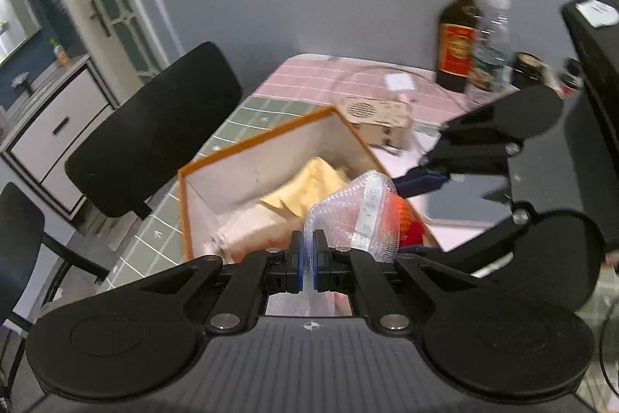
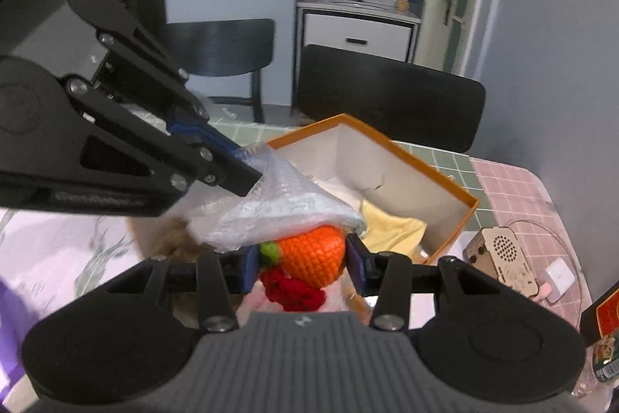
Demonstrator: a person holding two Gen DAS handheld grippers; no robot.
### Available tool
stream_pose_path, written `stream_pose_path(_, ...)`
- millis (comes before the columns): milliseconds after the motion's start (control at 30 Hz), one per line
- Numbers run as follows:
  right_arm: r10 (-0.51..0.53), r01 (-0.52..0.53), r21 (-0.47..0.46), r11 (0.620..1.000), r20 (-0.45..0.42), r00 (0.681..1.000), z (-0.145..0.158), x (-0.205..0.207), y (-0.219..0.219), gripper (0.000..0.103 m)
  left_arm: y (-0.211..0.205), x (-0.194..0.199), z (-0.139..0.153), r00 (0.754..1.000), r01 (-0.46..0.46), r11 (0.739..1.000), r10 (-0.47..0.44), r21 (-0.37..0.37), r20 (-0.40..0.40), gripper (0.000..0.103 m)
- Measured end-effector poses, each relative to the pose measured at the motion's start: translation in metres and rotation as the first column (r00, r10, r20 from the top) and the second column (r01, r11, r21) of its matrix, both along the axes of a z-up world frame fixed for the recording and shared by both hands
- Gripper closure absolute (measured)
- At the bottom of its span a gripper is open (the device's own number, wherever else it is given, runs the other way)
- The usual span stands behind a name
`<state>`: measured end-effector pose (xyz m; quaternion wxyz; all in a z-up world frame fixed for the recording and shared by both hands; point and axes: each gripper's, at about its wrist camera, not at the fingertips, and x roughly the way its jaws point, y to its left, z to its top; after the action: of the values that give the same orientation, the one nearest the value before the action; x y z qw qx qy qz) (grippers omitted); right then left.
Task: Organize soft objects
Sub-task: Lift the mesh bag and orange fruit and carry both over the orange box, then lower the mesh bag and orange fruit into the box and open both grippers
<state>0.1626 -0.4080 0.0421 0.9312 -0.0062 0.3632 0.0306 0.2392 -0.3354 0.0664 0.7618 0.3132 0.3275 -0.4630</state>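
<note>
An open orange-edged cardboard box (image 1: 255,149) (image 2: 445,180) stands on the tiled table. A yellow cloth (image 1: 309,188) (image 2: 390,231) and pale fabric (image 1: 251,227) lie inside it. My left gripper (image 1: 308,254) (image 2: 253,167) is shut on a sheet of clear bubble wrap (image 1: 356,215) (image 2: 286,208), held over the box's near side. My right gripper (image 2: 303,264) (image 1: 429,177) has its jaws around an orange crocheted toy (image 2: 313,254) (image 1: 402,215) just under the wrap. A red knitted piece (image 2: 292,291) (image 1: 414,235) lies below the toy.
Two black chairs (image 1: 154,126) (image 2: 387,95) stand beside the table. A wooden speaker box (image 1: 379,115) (image 2: 503,258), a white adapter (image 2: 557,275), a dark bottle (image 1: 456,29) and a clear plastic bottle (image 1: 493,41) stand beyond the box.
</note>
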Motion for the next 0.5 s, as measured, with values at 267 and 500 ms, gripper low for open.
stream_pose_path(267, -0.072, 0.073, 0.028, 0.997, -0.023, 0.997, -0.015, 0.045, -0.023, 0.058, -0.025, 0.042, -0.016, 0.997, -0.082, 0.997, 0.082, 0.008, 0.013, 0.099)
stream_pose_path(500, -0.139, 0.140, 0.045, 0.989, -0.040, 0.990, -0.033, 0.067, -0.041, 0.057, -0.050, 0.058, -0.031, 0.989, -0.129, 0.991, 0.131, -0.031, 0.067, 0.093)
